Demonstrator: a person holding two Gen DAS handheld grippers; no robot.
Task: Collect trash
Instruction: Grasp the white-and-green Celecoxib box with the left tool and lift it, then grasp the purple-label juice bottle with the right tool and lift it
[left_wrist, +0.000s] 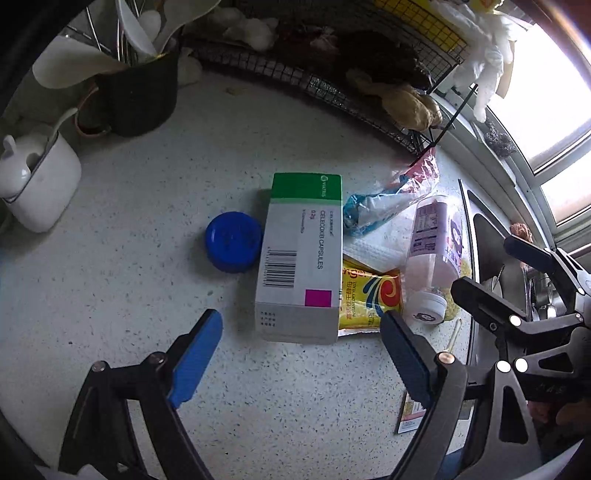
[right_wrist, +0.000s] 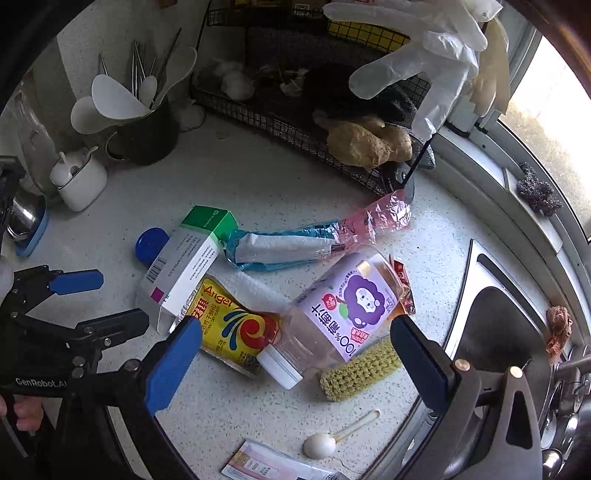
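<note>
A white and green medicine box (left_wrist: 301, 258) lies on the speckled counter (left_wrist: 129, 295), with a blue cap (left_wrist: 232, 242) at its left. My left gripper (left_wrist: 300, 319) hangs open just above the box's near end, its pads clear of it. To the right lie a yellow yeast packet (right_wrist: 236, 328), a crumpled blue and pink wrapper (right_wrist: 295, 243) and a tipped plastic bottle (right_wrist: 340, 314) with a purple label. My right gripper (right_wrist: 295, 325) is open above the bottle's capped end, holding nothing.
A wire rack (right_wrist: 280, 122) with ginger (right_wrist: 365, 144) runs along the back, a glove (right_wrist: 424, 55) hanging over it. A utensil pot (left_wrist: 140, 96) and white jar (left_wrist: 40, 184) stand at the left. A knitted scrubber (right_wrist: 362, 369), a spoon (right_wrist: 332, 439) and the sink (right_wrist: 498, 332) are at the right.
</note>
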